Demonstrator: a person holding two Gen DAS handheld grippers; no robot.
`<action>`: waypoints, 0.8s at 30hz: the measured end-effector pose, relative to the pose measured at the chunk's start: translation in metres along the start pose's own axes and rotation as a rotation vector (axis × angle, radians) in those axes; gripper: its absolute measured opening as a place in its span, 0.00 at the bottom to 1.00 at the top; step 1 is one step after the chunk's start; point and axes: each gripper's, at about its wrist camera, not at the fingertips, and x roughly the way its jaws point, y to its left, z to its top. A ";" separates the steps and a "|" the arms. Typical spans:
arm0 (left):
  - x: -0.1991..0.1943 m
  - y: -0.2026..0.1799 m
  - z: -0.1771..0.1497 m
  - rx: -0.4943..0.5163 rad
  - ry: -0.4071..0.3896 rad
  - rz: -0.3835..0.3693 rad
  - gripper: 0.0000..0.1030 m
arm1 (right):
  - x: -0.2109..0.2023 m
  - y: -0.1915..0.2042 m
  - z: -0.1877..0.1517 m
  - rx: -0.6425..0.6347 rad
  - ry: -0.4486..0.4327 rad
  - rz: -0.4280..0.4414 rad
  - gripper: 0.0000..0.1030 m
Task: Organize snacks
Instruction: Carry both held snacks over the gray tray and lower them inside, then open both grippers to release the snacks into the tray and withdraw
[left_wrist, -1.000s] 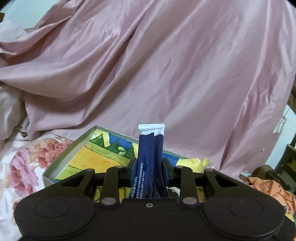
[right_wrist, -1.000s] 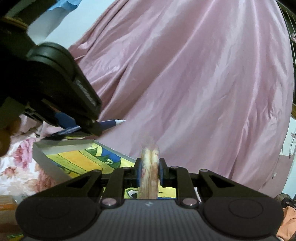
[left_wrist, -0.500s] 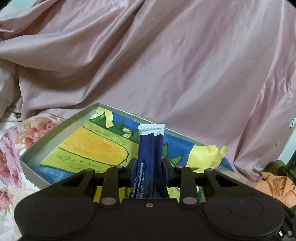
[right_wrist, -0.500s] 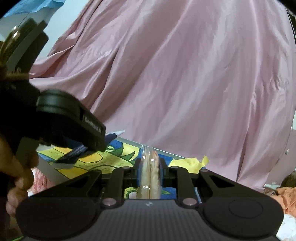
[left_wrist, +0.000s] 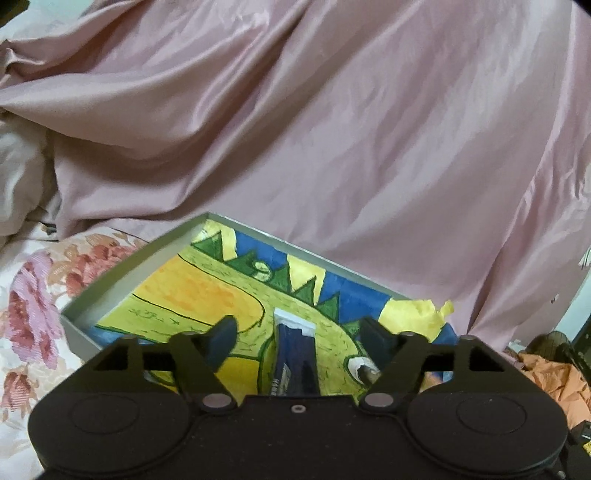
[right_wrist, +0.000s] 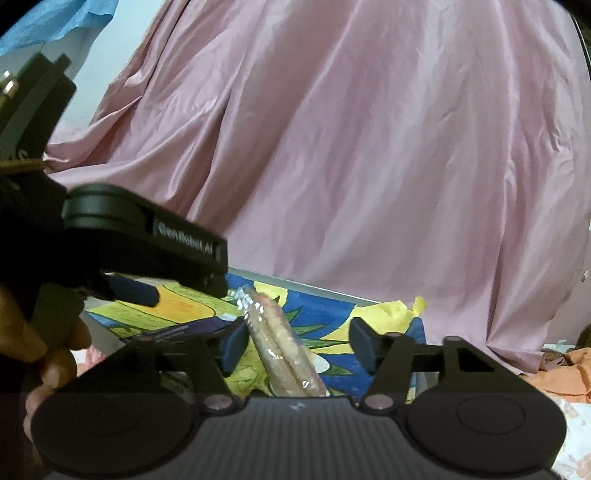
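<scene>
Navy packet (left_wrist: 295, 354) between left gripper (left_wrist: 299, 338) fingers (parted)

Can't see the lower end of the navy packet (left_wrist: 295, 354); my left gripper (left_wrist: 299, 343) body covers it, print on it too small to read. Same on the right: near end of the clear-wrapped sticks (right_wrist: 280, 347) sits behind the right gripper (right_wrist: 295, 343) housing. Box (left_wrist: 122, 273) near edge hidden by both housings. Orange cloth (left_wrist: 546, 376) cut off at frame edge. My hand (right_wrist: 44, 354) mostly out of frame, dark, blurred.
</scene>
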 end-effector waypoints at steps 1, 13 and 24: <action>-0.003 0.001 0.001 -0.002 -0.005 0.002 0.82 | 0.000 0.000 0.001 0.008 0.001 0.009 0.78; -0.056 0.019 0.005 0.001 -0.099 0.020 0.99 | -0.036 0.013 -0.002 -0.009 -0.099 0.038 1.00; -0.120 0.037 -0.005 0.068 -0.143 0.034 0.99 | -0.079 0.009 -0.002 0.120 -0.061 0.048 1.00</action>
